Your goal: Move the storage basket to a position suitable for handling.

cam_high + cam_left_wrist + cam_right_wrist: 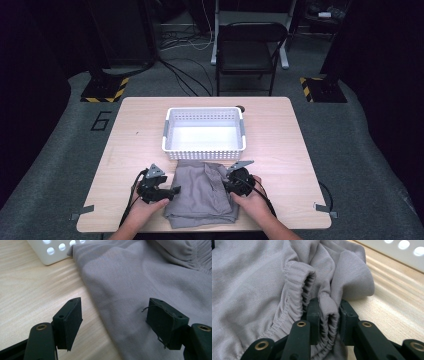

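Your right tool [329, 320] pinches the grey garment's [202, 192] elastic waistband, anchoring it, while your left tool [113, 322] straddles the opposite edge, jaws spread.

The high view is looking forward and down from above the person's side, taking in the whole worktop [280, 130] and the floor beyond. The left gripper view is sitting close and low, facing across the grey cloth [140, 285] toward the white basket [47, 255]. The right gripper view is pressing right up against the same cloth's gathered hem, with the basket at its upper right.
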`<state>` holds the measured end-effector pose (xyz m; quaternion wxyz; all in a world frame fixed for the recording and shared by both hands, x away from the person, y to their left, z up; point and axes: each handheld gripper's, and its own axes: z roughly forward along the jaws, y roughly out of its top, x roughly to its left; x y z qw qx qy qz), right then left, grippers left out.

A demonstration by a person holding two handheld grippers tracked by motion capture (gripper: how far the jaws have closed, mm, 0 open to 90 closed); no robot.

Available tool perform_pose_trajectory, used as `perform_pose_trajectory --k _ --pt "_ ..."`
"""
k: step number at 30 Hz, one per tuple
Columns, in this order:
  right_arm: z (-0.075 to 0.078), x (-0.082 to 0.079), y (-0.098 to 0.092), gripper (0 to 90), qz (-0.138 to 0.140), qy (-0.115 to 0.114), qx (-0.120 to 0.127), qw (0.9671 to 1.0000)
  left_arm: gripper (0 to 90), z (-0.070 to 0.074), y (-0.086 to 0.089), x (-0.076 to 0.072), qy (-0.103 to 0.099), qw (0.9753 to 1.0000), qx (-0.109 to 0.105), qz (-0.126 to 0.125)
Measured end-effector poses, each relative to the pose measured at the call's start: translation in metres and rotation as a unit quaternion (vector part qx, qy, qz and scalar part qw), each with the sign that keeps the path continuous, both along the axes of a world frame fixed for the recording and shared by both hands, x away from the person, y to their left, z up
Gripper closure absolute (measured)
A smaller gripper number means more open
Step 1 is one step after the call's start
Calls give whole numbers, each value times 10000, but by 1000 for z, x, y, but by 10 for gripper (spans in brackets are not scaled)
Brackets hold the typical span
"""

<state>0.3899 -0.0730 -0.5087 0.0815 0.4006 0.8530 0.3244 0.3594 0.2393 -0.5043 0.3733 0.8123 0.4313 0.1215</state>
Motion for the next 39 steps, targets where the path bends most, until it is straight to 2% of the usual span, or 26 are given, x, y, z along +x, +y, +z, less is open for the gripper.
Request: perform_pose_trajectory --k 4,10,12,13,14,15,16,19,21,23,25,28,29,30,33,34,35,37,39 --pt "0 0 0 735 6 -3 0 10000 273 -3 -5 -5 -87 9998 105 117" --pt "0 0 0 733 2 12 14 10000 265 -7 -13 -10 -98 9994 343 -10" --pt "0 0 0 732 0 -8 -5 10000 264 -9 -14 -12 -33 9991 431 -26" --pt "0 0 0 732 -2 -8 -6 10000 263 -10 -16 -13 6 9994 329 69" --pt "0 0 0 730 -4 -5 -6 10000 263 -10 -16 -14 -26 9990 438 0" --pt "0 1 -1 730 52 -65 -22 10000 264 -12 -17 -16 -14 9992 399 65" --pt "0 1 -1 730 50 -67 -22 10000 264 -13 -19 -16 58 9992 385 21" --pt "0 1 -1 728 55 -70 -21 10000 267 -13 -21 -18 28 9987 501 24" --pt "0 0 0 727 12 -1 -8 10000 268 -13 -22 -20 32 9989 453 110" --pt "0 2 -1 725 80 -77 -30 9999 270 -14 -23 -21 20 9988 439 204" --pt "0 2 -1 725 78 -77 -32 9999 282 -13 -24 -21 16 9986 520 137" --pt "0 2 -1 725 76 -74 -33 9999 395 -12 -28 -24 -33 9990 430 135" --pt "0 2 -1 725 78 -68 -40 9999 436 -12 -28 -24 -27 9989 464 49" --pt "0 2 -1 725 75 -68 -38 9999 451 -12 -29 -24 -29 9991 415 114" --pt "0 2 -1 725 75 -67 -41 9999 520 -11 -28 -22 53 9993 362 81" --pt "0 2 -1 725 80 -69 -42 9999 546 -11 -28 -22 76 9996 230 118" --pt "0 2 -1 725 77 -67 -39 9999 593 -11 -26 -21 110 9995 276 49" --pt "0 2 -1 725 80 -69 -36 9999 663 -11 -27 -22 154 9997 156 63" --pt "0 2 -1 726 74 -75 -29 9999 704 -11 -29 -23 72 9998 185 47"
